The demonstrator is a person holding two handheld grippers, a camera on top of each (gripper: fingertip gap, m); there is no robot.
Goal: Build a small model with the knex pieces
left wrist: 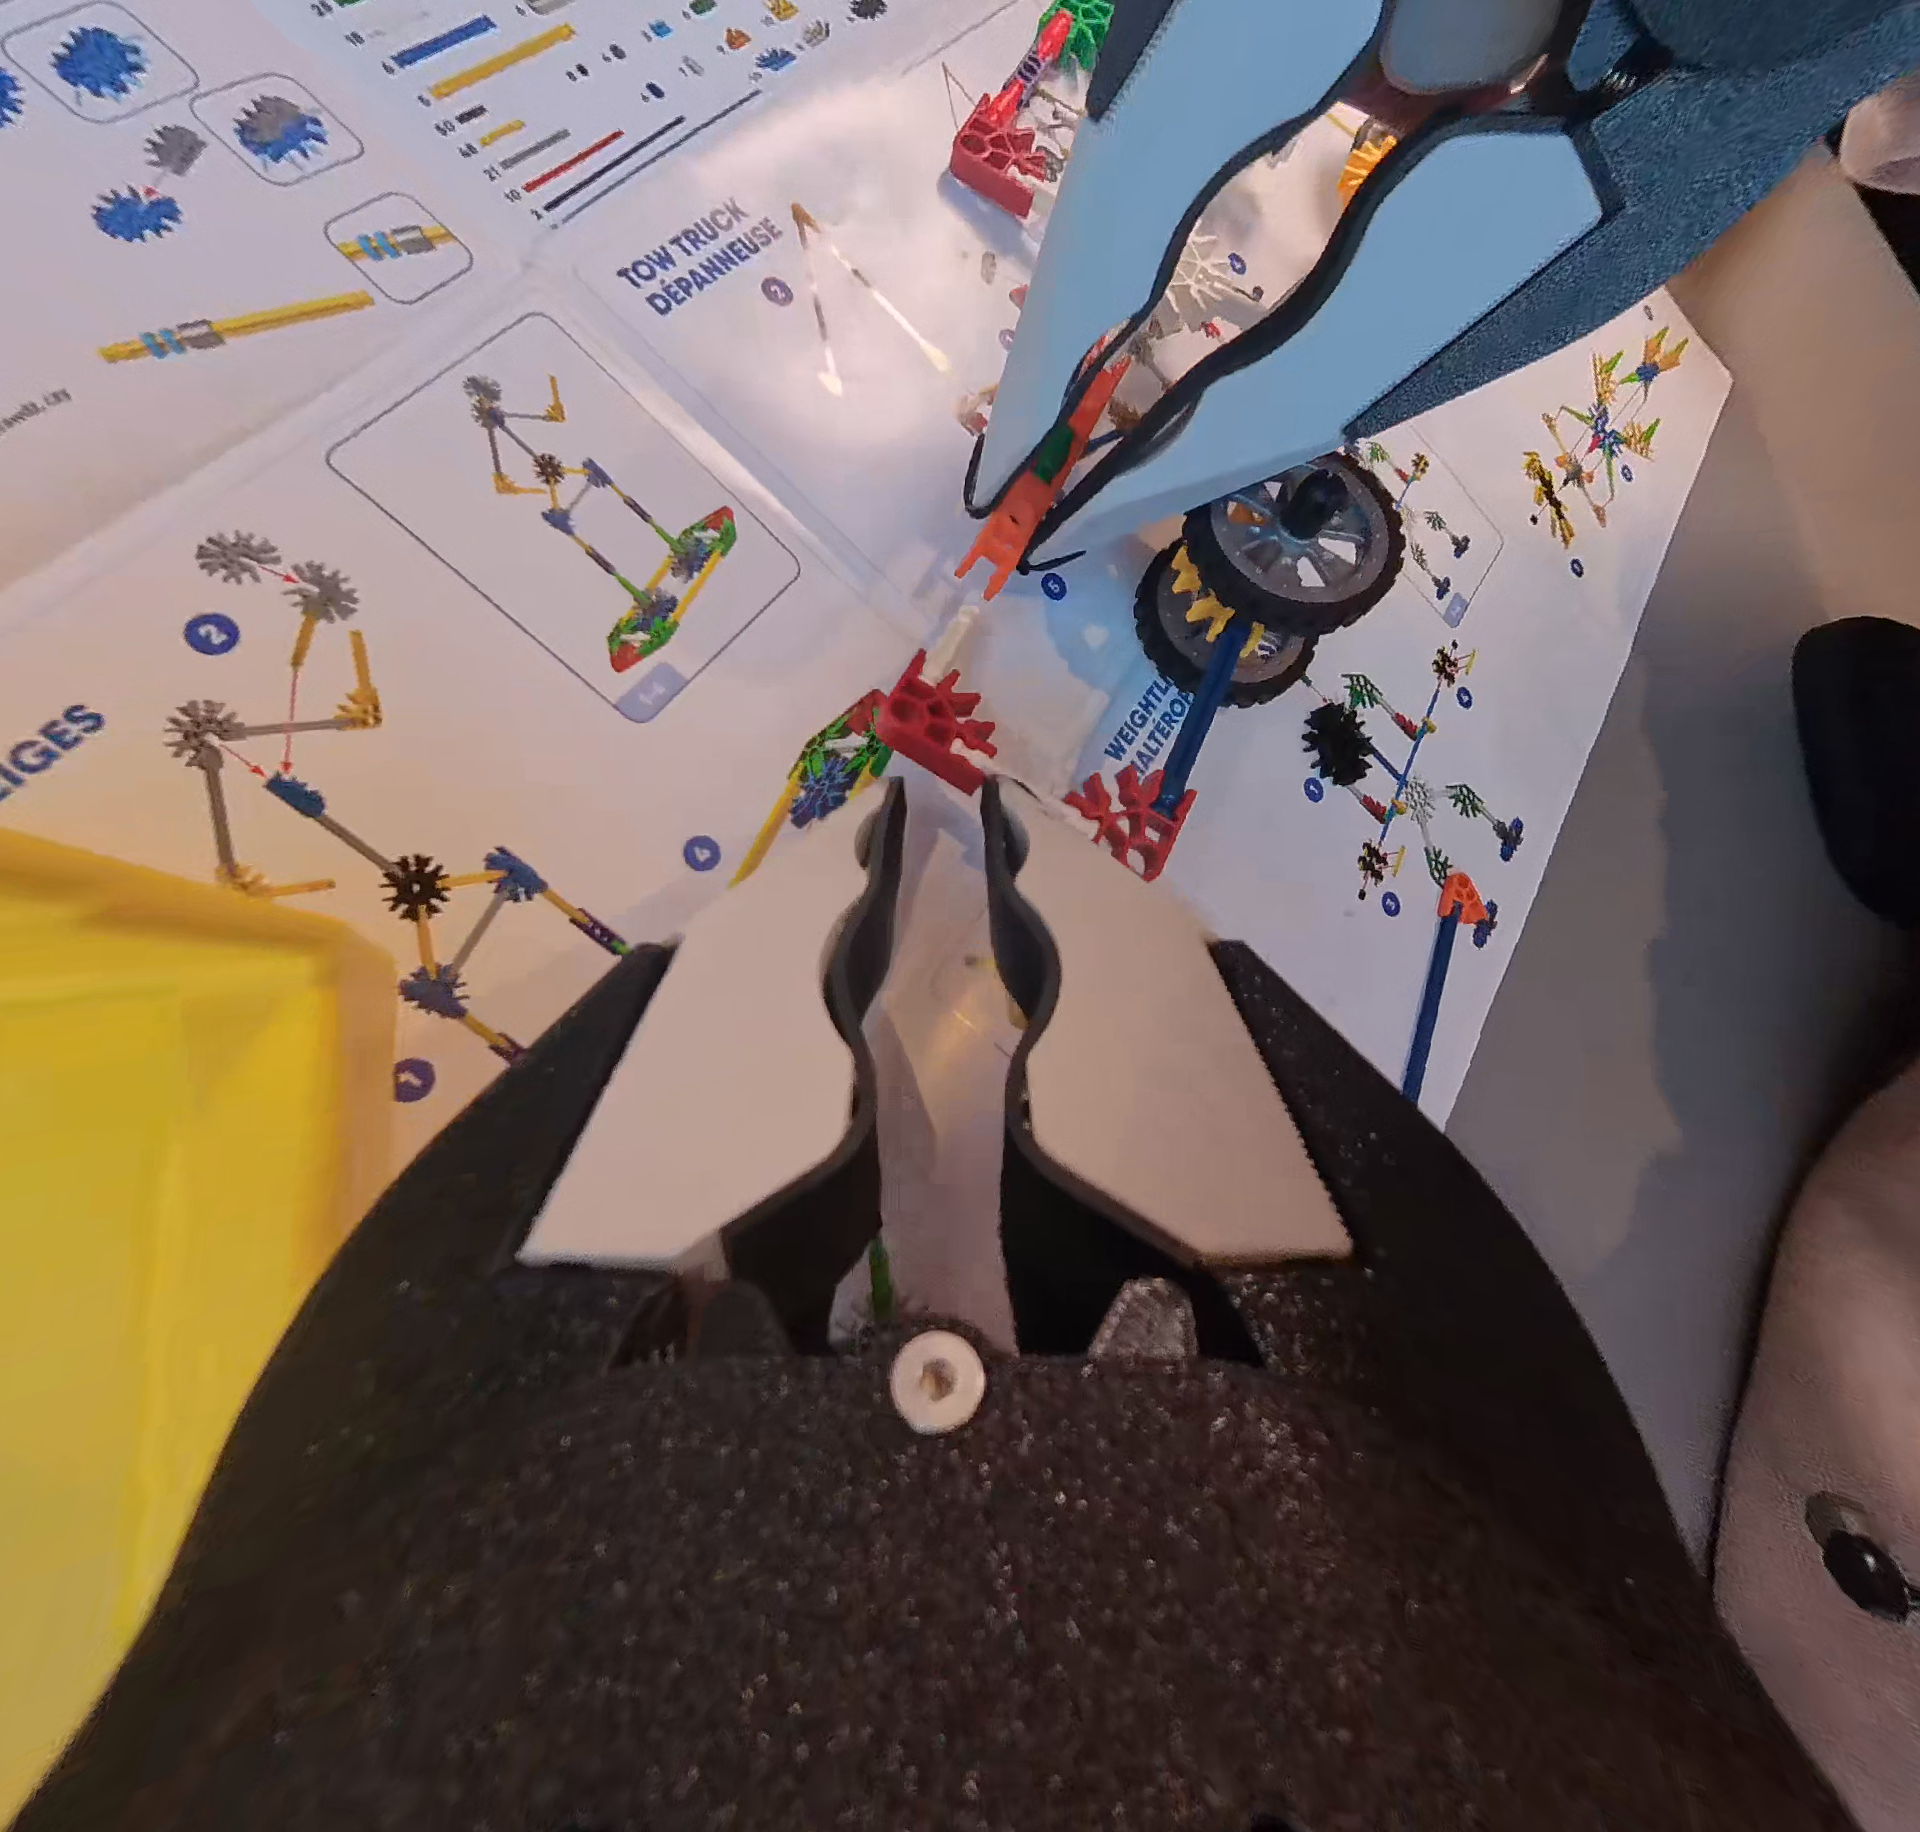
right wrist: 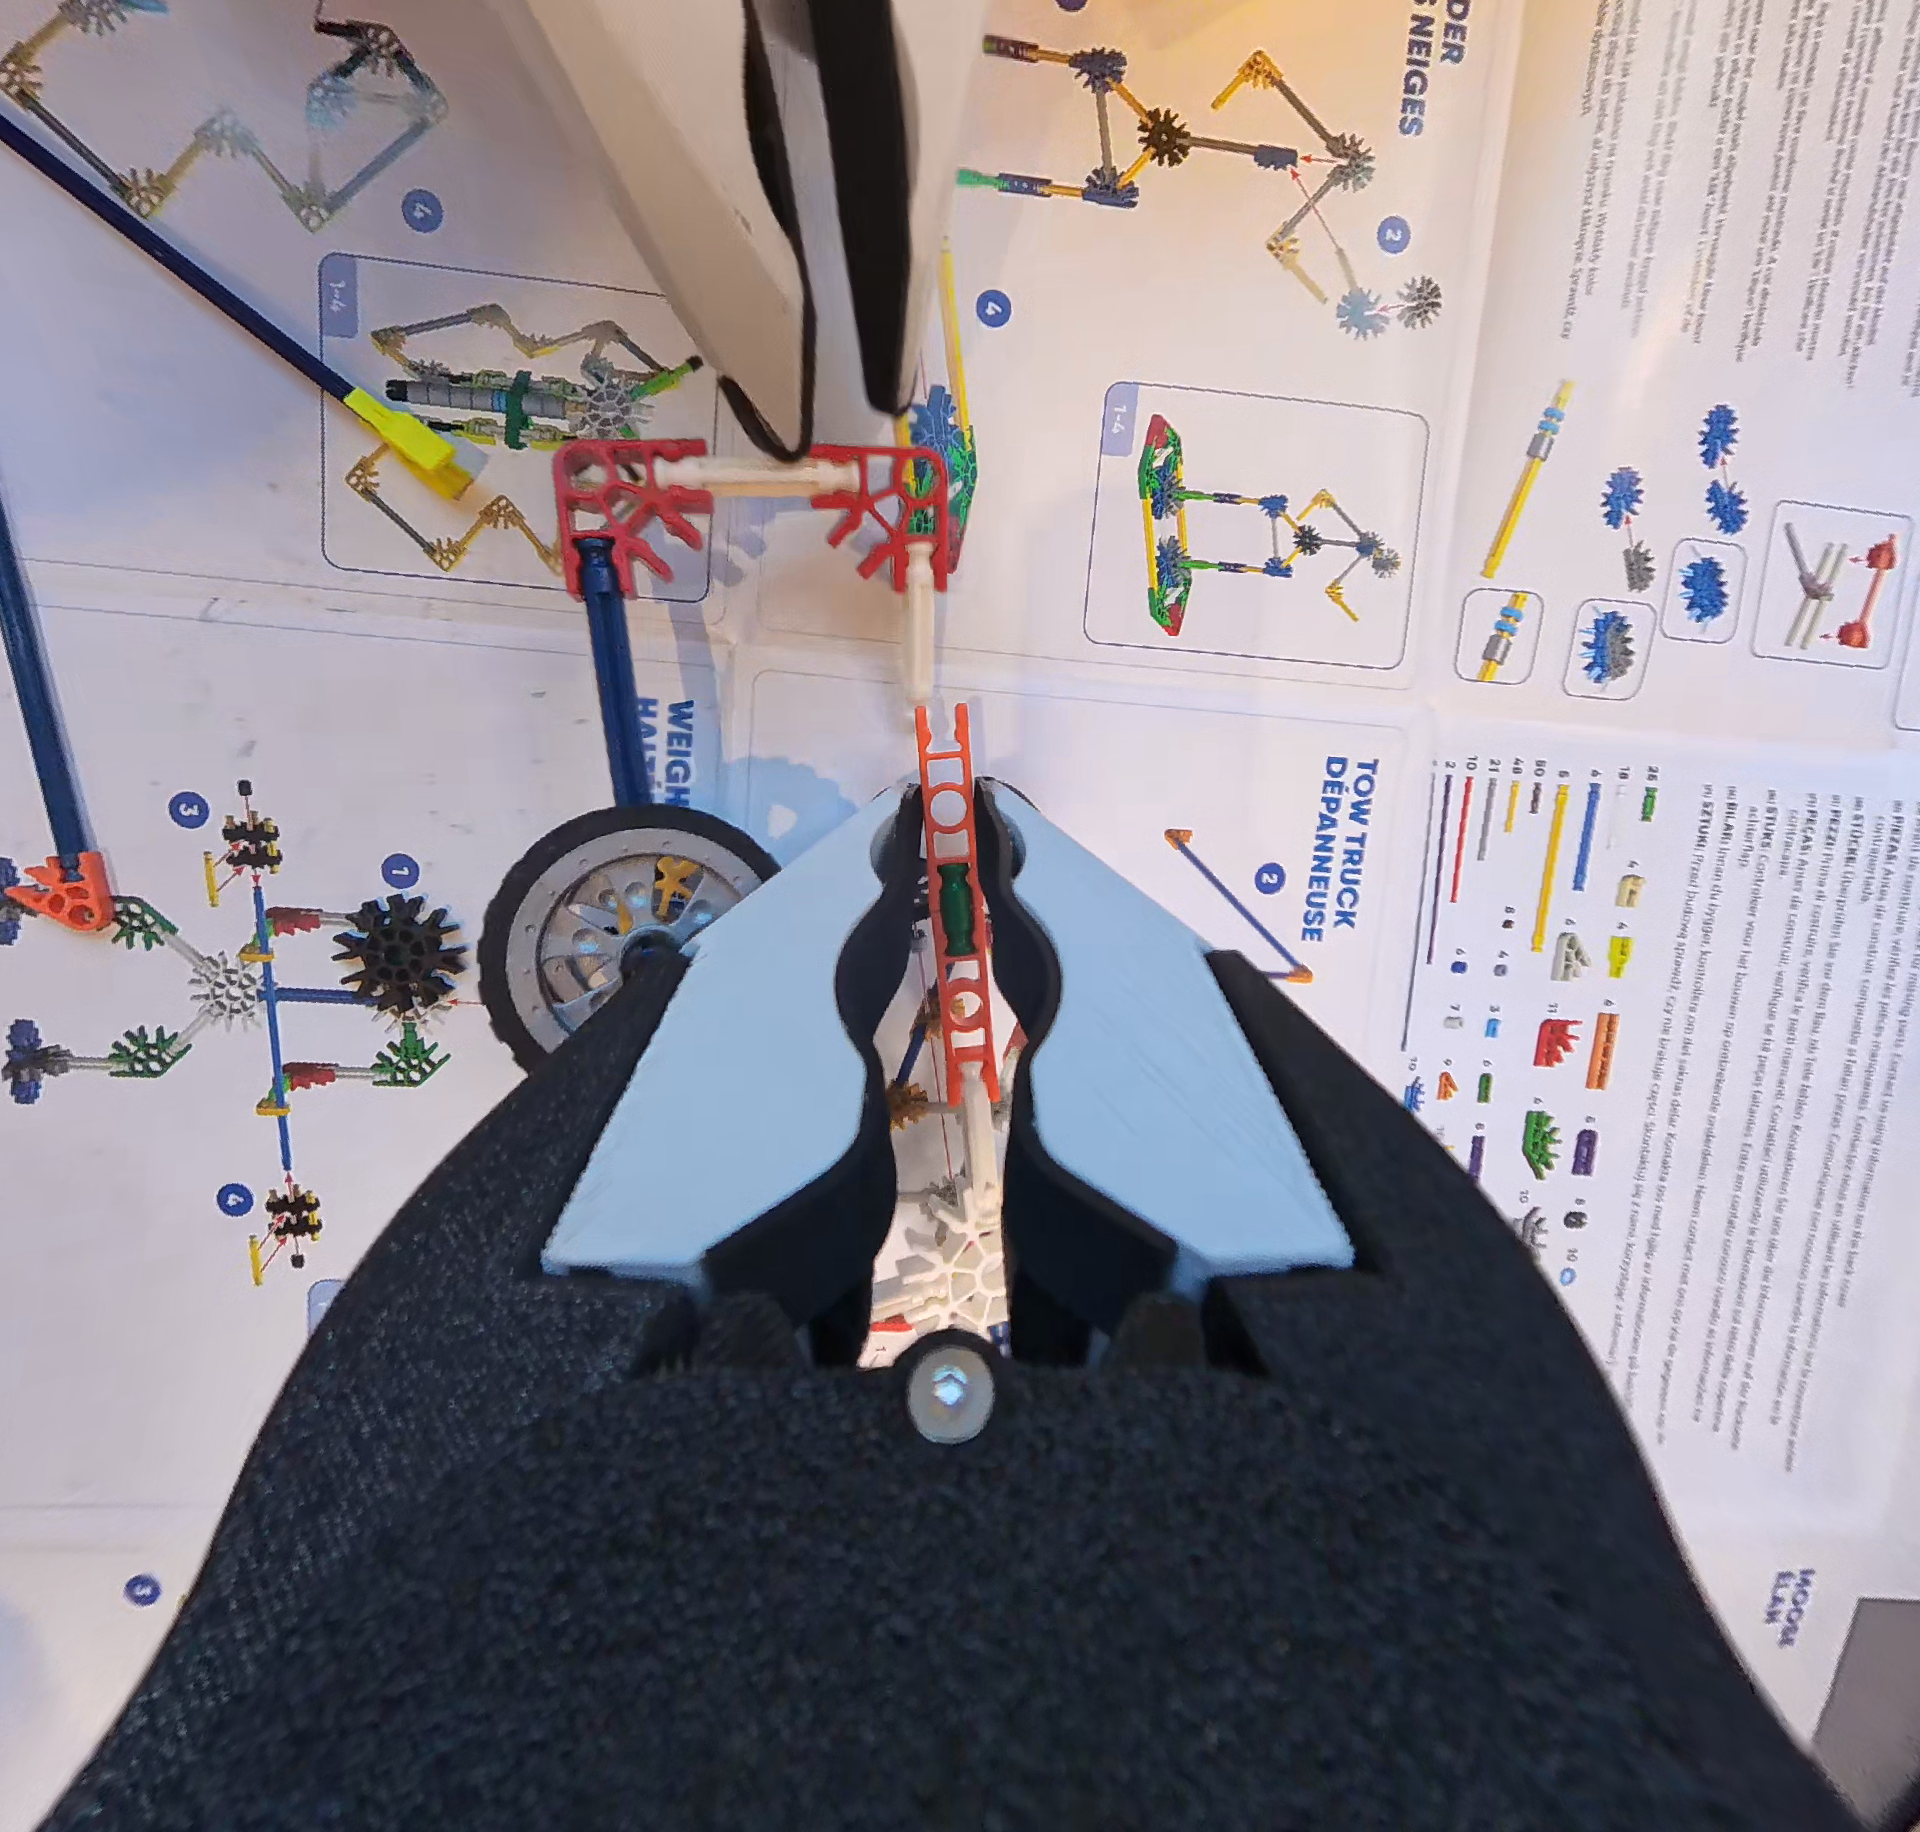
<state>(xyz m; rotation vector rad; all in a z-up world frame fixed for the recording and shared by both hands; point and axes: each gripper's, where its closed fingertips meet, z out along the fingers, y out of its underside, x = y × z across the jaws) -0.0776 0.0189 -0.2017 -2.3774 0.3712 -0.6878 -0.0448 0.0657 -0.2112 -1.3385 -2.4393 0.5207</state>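
My right gripper [right wrist: 948, 795] is shut on a long orange connector [right wrist: 951, 909] that carries a short green rod. A white rod and a white snowflake connector [right wrist: 961, 1252] hang behind it. The orange tip sits just short of the free end of a white rod [right wrist: 920, 629]. That rod sticks out of a red corner connector [right wrist: 894, 515]. A second white rod [right wrist: 764, 478] joins it to another red connector [right wrist: 623, 515]. My left gripper [left wrist: 940, 795] pinches the near edge of the first red connector [left wrist: 935, 722]. The right gripper [left wrist: 1023, 525] shows at the upper right in the left wrist view.
Everything lies on a printed instruction sheet [right wrist: 1247, 722]. Two grey wheels [left wrist: 1299, 546] on a blue rod [right wrist: 613, 670] join the second red connector. A yellow bin [left wrist: 156, 1159] stands to the left. A loose blue rod with a yellow end piece [right wrist: 405, 437] and an orange connector [right wrist: 68, 889] lie nearby. One gripper's finger ends stand about 7 cm off the other's.
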